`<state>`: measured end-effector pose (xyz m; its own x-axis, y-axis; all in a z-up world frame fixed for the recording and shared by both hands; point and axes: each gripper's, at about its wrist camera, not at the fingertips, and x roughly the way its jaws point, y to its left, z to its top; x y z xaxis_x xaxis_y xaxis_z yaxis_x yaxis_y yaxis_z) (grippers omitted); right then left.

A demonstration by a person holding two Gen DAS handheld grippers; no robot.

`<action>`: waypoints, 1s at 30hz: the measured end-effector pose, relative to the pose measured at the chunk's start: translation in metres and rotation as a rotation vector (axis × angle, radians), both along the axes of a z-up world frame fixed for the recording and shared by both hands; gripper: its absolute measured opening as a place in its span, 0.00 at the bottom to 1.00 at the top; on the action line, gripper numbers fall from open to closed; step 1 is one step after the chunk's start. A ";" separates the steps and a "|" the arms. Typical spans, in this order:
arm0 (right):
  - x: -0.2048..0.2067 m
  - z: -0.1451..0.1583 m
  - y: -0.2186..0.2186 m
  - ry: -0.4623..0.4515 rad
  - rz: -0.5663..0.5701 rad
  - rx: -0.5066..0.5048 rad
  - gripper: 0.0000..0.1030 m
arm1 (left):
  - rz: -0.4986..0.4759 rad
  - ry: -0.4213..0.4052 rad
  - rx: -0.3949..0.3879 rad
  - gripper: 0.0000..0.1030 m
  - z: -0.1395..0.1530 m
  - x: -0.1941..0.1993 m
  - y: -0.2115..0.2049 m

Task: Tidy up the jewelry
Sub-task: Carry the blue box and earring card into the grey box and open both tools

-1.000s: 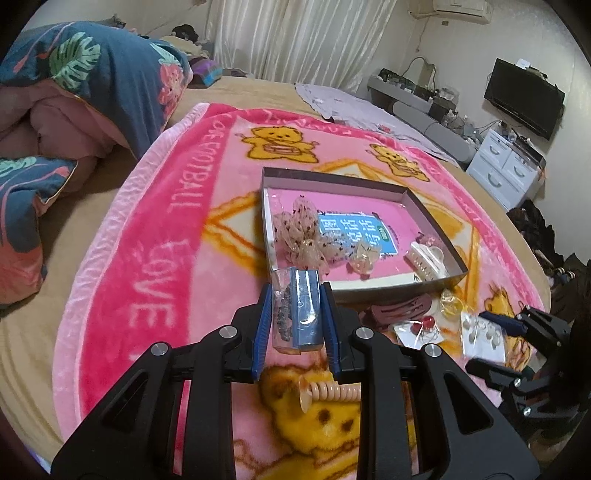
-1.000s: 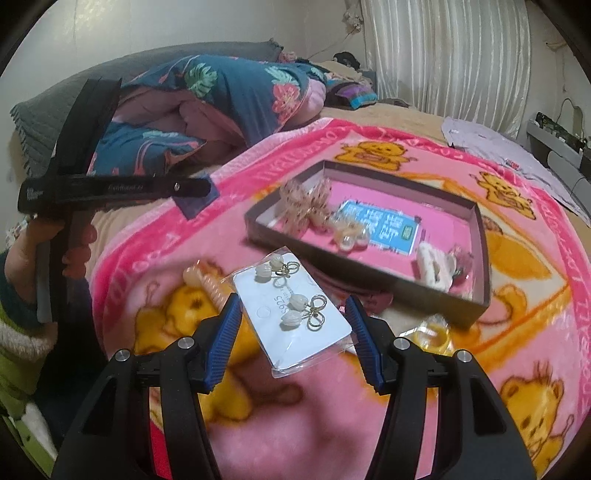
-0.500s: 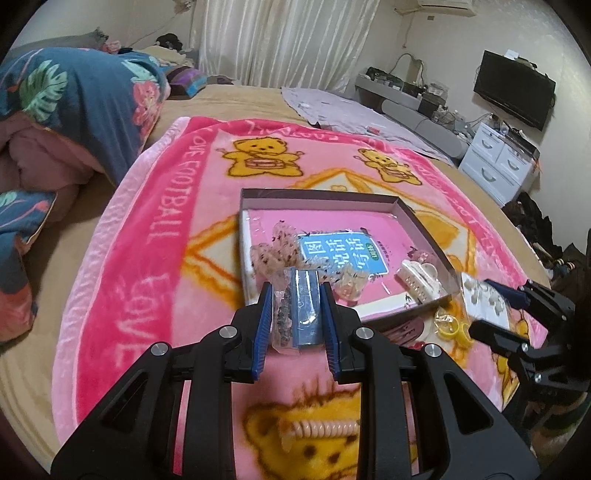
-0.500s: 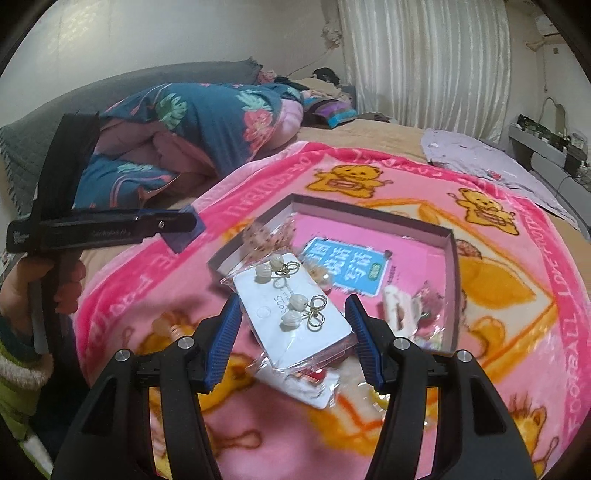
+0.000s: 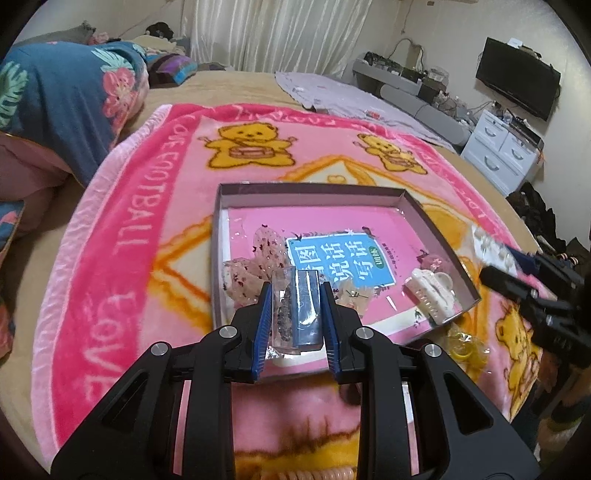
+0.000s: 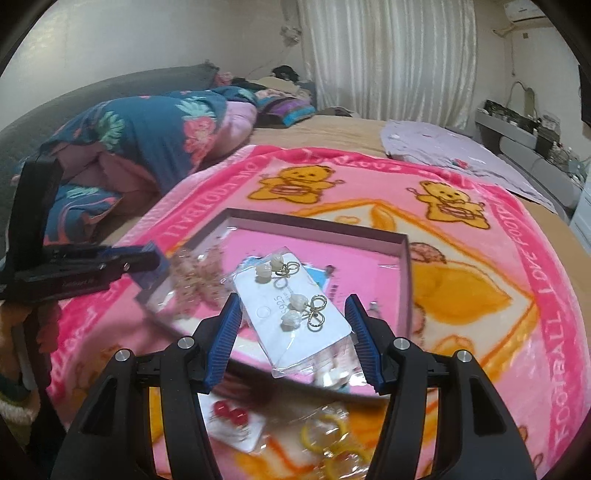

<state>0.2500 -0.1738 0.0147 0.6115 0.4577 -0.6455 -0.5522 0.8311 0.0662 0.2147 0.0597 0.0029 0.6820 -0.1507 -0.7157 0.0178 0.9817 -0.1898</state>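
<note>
Both wrist cameras look steeply down, close over the shallow tray (image 5: 310, 192) (image 6: 317, 229), from neighbouring sides

Bedroom: big bed (image 5: 236, 85) with tan sheet, pink bear blanket (image 5: 122, 236) spread on it, floral quilt (image 5: 62, 92) bunched at left. White curtains (image 5: 280, 33) behind; wall TV (image 5: 517, 77) and white drawer unit (image 5: 502, 151) at right. Air conditioner (image 6: 524, 14) high on the wall.

Both grippers: black angular frames, silver screws, ribbed blue pads — left gripper (image 5: 295, 314), right gripper (image 6: 293, 332).
</note>
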 end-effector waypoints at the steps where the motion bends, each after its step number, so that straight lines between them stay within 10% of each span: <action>1: 0.005 -0.002 0.000 0.003 -0.009 -0.007 0.55 | -0.004 0.008 0.005 0.17 -0.004 0.003 -0.001; 30: 0.078 -0.063 0.045 0.236 -0.012 -0.058 0.56 | -0.016 0.080 0.024 0.25 -0.041 0.021 0.004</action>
